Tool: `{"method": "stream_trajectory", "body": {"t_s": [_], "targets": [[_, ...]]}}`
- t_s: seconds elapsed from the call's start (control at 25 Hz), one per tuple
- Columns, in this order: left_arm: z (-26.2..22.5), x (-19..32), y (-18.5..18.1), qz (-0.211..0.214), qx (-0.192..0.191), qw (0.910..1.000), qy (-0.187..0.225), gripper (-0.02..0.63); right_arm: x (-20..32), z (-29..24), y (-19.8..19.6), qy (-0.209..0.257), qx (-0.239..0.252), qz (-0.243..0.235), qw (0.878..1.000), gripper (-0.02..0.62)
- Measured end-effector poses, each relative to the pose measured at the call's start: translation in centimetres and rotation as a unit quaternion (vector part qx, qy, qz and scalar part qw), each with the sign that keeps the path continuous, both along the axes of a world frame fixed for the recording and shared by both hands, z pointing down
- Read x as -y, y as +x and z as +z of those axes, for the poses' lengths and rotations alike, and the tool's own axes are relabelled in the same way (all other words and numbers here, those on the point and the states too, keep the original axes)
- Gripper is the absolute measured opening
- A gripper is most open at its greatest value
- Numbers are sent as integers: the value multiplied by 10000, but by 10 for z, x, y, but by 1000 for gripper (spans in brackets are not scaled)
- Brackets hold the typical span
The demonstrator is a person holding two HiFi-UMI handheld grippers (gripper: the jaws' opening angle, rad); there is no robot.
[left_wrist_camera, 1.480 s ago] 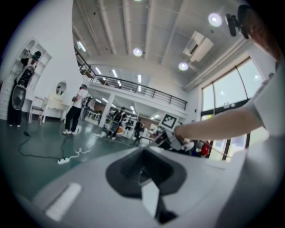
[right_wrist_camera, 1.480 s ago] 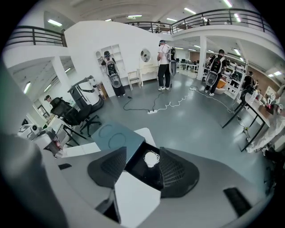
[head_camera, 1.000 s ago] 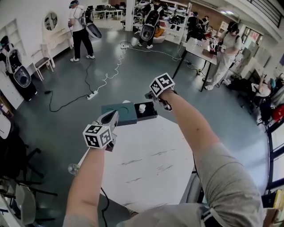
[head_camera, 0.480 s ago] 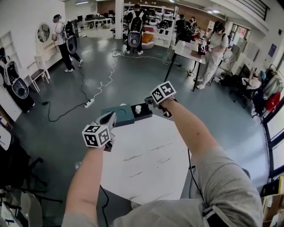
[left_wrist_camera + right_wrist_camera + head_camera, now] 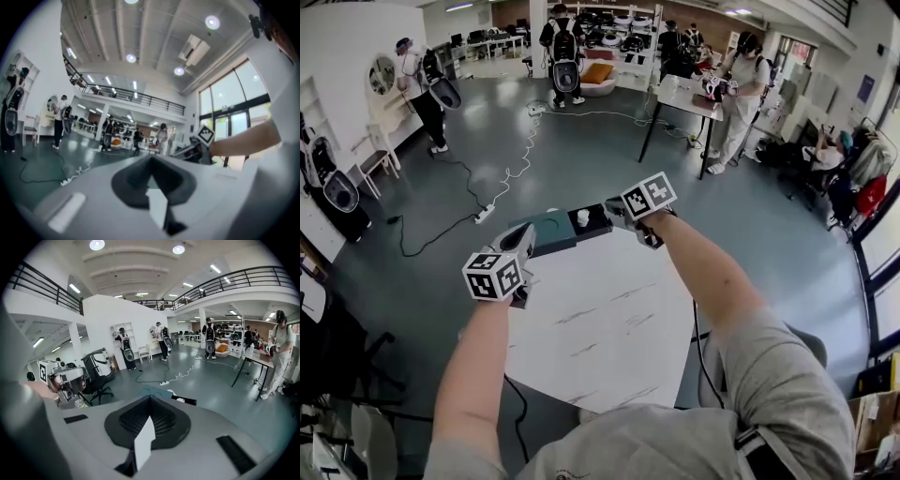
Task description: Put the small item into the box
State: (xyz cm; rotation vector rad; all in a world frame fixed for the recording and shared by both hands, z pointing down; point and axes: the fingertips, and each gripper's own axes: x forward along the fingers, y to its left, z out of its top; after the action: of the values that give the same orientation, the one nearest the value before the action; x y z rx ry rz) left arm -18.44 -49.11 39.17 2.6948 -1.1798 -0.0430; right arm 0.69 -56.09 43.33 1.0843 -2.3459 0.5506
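Head view: a white table (image 5: 609, 319) fills the middle of the frame, on a grey-green floor in a big open hall. The box (image 5: 546, 232) lies at the table's upper edge, its teal part at the left and its black tray (image 5: 600, 223) at the right. The small item (image 5: 582, 217), white, sits in that tray. The left gripper (image 5: 523, 246) is held over the table's left edge and the right gripper (image 5: 613, 207) just right of the tray, neither touching the box. A cable with a power strip (image 5: 485, 214) trails across the floor at upper left. People with gear stand along the top of the frame.

Left gripper view: soft and blurred. The left gripper (image 5: 150, 159) has its fingers together with nothing between them. Ceiling lights, a railed balcony and tall windows fill the rest, and the right gripper's marker cube (image 5: 205, 135) shows at mid-right. The box is hidden behind the gripper's own body.

Right gripper view: the right gripper (image 5: 150, 398) has just closed, its fingers meeting on nothing. Just above its tip, only the box's teal corner (image 5: 151, 391) and a strip of the black tray (image 5: 186, 401) show. The left gripper (image 5: 65, 380) shows at the left edge, in front of an office chair (image 5: 96, 371).
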Motion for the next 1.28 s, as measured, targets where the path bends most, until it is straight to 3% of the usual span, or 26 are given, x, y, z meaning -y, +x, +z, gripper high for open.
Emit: {"method": "stream_trajectory", "body": {"t_s": [0.4,0.8,1.28], "targets": [[-1,-42,59,-454,118,9989,-14,5,-34,4,53,353,420,-223,9982,9],[-1,-122,112,-1101,-68,9939,-100,5,-103,16,109,415,544,-761,9948,9],[-13,-226,151,-1333,27,9911,21,5,-191,0,141,597,731,-1191,9884,9]]}}
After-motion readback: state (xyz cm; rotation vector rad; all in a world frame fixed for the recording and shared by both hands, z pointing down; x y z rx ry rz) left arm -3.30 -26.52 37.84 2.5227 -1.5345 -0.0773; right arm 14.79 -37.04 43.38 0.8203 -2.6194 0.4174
